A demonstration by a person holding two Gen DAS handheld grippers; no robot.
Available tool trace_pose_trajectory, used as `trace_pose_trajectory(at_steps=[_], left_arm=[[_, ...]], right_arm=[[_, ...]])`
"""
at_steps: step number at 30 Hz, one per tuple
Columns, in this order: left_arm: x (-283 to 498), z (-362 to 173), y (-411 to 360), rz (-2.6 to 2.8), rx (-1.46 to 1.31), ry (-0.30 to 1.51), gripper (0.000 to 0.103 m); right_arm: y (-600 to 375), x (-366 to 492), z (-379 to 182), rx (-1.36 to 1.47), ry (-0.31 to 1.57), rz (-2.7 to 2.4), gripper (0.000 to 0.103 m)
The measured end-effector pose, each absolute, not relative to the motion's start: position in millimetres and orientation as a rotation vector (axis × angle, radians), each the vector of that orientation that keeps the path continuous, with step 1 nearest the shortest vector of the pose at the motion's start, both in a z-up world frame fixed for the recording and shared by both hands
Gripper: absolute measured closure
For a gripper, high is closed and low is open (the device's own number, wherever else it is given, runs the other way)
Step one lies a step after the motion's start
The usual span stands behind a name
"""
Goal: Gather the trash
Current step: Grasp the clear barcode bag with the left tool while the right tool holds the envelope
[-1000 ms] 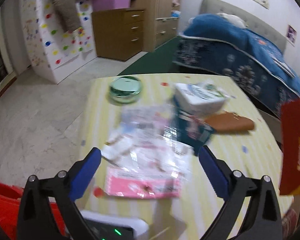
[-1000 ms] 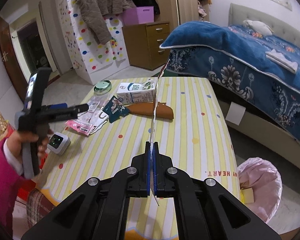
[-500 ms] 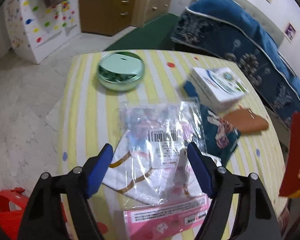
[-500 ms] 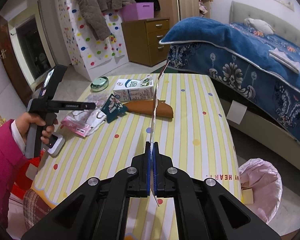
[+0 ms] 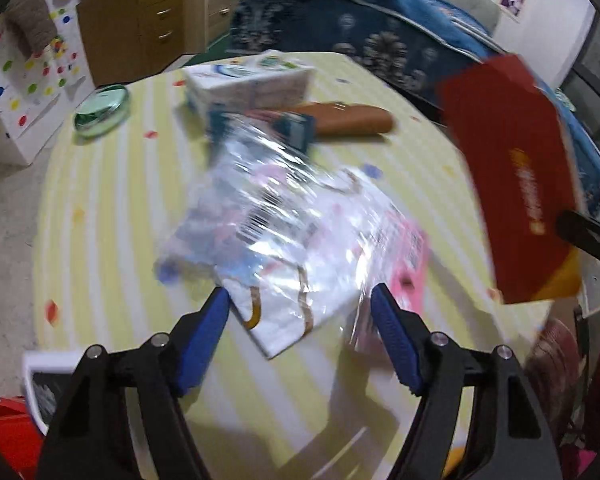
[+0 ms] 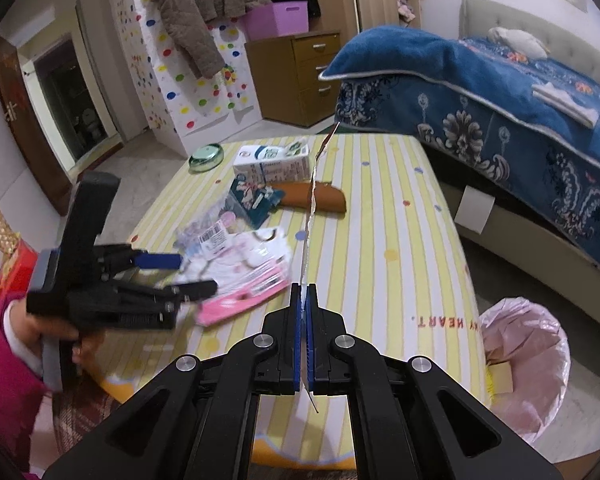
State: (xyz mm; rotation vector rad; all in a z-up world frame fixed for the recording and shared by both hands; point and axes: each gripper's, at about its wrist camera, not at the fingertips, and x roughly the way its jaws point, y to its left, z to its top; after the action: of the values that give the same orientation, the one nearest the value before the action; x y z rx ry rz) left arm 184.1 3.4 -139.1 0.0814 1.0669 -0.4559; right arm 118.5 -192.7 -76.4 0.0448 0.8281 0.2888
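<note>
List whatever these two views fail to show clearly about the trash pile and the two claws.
- Crinkled clear plastic wrappers: left wrist view, motion blur smears the print.
- Left claw: right wrist view, blurred; contact with the wrappers unclear.
- Flat red card pinched in the right claw: edge-on in the right wrist view, lettering blurred in the left.
- Pink-lined bin: contents mostly hidden by its liner and the table.

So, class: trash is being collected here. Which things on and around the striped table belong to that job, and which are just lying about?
Belong to the job:
- clear plastic wrapper, between the open left gripper
- pink packet
- red card, clamped in the right gripper
- milk carton
- pink-lined bin

Lying about:
- brown case
- green tin
- blue bedcover
</note>
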Motion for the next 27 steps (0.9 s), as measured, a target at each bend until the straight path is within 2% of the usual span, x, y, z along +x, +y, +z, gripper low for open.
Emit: trace_pose_trajectory(at_steps=[5,11,17,27], left_arm=[[163,-135,1,-0.379,0.071,1.031,0.032],[153,-127,20,-0.332,-0.015,1.008,0.032],[148,-131,25,-0.31,-0.038,1.0,0.031],[138,-131,28,-0.283,-0.111,0.989,0.03]], right_arm=[[-194,126,-77,0.078,0.832,0.319,0.102],[-208,166,-96,0.229,0.937,0.314,0.102],[-209,178,-105,0.194,1.02,0.286,0.099],[-177,149,-102,0.017,1.011,0.363,0.098]])
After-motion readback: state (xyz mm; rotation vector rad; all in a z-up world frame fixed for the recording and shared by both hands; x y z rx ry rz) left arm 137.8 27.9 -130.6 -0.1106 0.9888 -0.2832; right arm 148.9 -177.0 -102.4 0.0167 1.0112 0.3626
